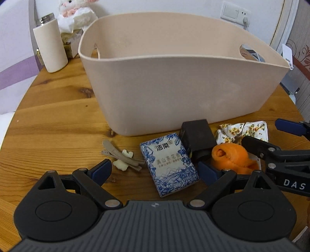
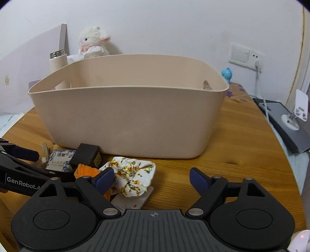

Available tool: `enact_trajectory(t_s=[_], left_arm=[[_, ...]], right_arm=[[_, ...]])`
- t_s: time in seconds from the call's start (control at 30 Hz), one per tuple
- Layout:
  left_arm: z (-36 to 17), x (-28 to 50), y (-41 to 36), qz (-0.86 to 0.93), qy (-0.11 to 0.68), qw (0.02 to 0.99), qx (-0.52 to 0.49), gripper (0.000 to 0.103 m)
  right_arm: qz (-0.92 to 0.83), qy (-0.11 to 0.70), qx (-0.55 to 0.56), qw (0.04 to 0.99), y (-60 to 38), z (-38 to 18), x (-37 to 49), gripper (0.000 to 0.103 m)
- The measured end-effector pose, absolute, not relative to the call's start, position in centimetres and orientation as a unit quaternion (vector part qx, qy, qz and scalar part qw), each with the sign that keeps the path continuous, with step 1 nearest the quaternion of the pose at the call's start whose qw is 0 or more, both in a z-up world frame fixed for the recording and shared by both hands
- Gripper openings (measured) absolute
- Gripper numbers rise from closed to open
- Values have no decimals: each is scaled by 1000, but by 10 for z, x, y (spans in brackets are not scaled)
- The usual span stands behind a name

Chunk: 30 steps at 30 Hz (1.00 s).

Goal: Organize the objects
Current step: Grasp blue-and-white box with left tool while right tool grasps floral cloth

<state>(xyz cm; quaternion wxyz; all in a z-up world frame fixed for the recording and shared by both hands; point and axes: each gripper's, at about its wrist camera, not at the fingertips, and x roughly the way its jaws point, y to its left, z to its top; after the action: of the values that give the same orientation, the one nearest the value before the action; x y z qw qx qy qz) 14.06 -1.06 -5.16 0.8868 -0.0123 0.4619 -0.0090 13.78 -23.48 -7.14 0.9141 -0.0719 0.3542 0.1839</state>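
A large beige bin (image 1: 174, 93) stands on the round wooden table (image 1: 58, 116); it also shows in the right wrist view (image 2: 127, 120). In front of it lie a hair clip (image 1: 124, 157), a blue-white tissue pack (image 1: 168, 162), a black box (image 1: 197, 137), an orange cloth (image 1: 230, 157) and a floral cloth (image 1: 244, 131). My left gripper (image 1: 155, 170) is open, low over the tissue pack. My right gripper (image 2: 153, 180) is open, its left finger (image 2: 103, 179) against the floral cloth (image 2: 133, 174). The right gripper also shows at the right edge of the left wrist view (image 1: 271, 137).
A cream bottle (image 1: 50, 46), a plush toy (image 1: 75, 11) and a tissue box stand behind the bin at the left. A dark flat device with a white stand (image 2: 290, 120) lies off the table's right side. A wall socket (image 2: 246, 56) is behind.
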Motion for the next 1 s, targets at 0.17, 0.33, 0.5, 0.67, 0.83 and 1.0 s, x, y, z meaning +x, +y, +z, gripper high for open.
enact_trajectory(t_s=[0.17,0.33,0.5,0.67,0.83,1.0], left_arm=[[-53,140,-9,-10,469,883,-8,74],[-48,135,-5,-14,466,885,-4,48],[-44,130,2,-35,473,880,-26,48],[-30,116,2,-40,453,890,-17,48],[-2,104,6,-52,422,905,-27,48],[25,99,7,-59,393,917,-34,48]], right_arm=[[209,367,-71,904,-229,-75,134,43],[216,361,-82,904,-224,-74,126,19],[220,355,-81,905,-223,-64,116,13],[216,330,-76,916,-226,-45,105,13],[212,296,-78,928,-232,-21,93,13],[215,271,-78,935,-237,2,92,13]])
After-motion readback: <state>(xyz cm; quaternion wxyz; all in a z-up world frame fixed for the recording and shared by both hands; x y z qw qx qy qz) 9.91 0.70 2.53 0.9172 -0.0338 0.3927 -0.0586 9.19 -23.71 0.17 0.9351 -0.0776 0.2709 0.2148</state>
